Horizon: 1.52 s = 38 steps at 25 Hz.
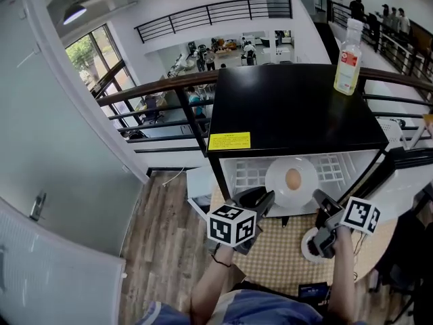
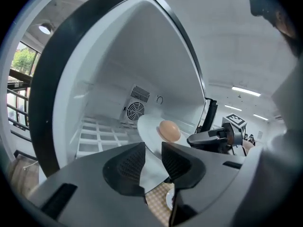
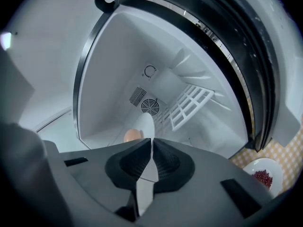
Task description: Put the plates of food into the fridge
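At the open fridge, head view: black fridge [image 1: 291,107] with its door swung wide, clear bottle [image 1: 348,58] upright on the top near the right rear corner, yellow label [image 1: 229,141] at the front left. White plate [image 1: 279,187] at the fridge mouth, over the white wire shelf [image 1: 249,175], carrying one brown egg [image 1: 293,179] near its middle. Left gripper [image 1: 268,200] at the plate's left rim, right gripper [image 1: 319,200] at its right rim. Just below the right gripper, small white dish [image 1: 308,248] on the checked counter [image 1: 274,256], contents hidden from this angle.

Left gripper view: pads part way apart, clamped on the plate's near rim, rim filling the gap between them. Egg lying on the plate just beyond the pads. Behind it, white fridge interior with the grid shelf and a round fan grille [image 2: 135,110] on the back wall. Right gripper at the plate's far side.

Right gripper view: pads pressed almost together, pinching the plate's thin edge. Plate seen nearly edge-on, egg peeking out on its left. Fan grille and wire shelf beyond, inside the fridge. Lower right, outside the door seal, small dish on the counter, holding red bits [image 3: 262,176] too small to name.
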### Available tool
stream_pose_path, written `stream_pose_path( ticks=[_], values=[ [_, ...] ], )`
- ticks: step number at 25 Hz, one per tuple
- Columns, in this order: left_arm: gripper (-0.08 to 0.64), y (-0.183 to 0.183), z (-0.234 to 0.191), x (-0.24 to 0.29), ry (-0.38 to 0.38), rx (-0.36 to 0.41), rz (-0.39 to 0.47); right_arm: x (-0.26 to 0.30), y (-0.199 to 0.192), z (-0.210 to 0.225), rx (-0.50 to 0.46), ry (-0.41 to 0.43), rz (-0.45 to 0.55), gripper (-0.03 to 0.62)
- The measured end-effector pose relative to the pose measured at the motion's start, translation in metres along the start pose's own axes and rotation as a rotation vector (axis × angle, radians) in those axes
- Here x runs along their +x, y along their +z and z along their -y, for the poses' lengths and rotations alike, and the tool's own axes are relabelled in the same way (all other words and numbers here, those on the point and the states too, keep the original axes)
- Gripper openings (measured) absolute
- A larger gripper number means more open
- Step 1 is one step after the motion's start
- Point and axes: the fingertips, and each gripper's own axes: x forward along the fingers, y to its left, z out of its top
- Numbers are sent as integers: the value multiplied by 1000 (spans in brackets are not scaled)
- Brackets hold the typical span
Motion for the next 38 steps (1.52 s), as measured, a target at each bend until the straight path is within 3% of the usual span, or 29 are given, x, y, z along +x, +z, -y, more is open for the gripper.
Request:
stream_pose_path(
  ticks=[5, 9, 13, 20, 28, 38],
  values=[
    [117, 17, -8, 19, 26, -36, 18, 16, 28, 5, 4, -30, 51, 26],
    [117, 21, -17, 31, 60, -63, -31, 31, 34, 9, 31, -35, 75, 26],
    [117, 24, -24, 41, 79, -64, -62, 42, 36, 15, 56, -40, 89, 26],
    [117, 25, -25, 50, 119, -46, -81, 49, 39, 26, 21, -102, 108, 26],
    [117, 22, -28, 52, 194, 17, -87, 51, 40, 18, -41, -118, 152, 20],
    [118, 19, -21, 22, 163, 17, -37, 38, 27, -12, -209, -101, 152, 20]
  ],
)
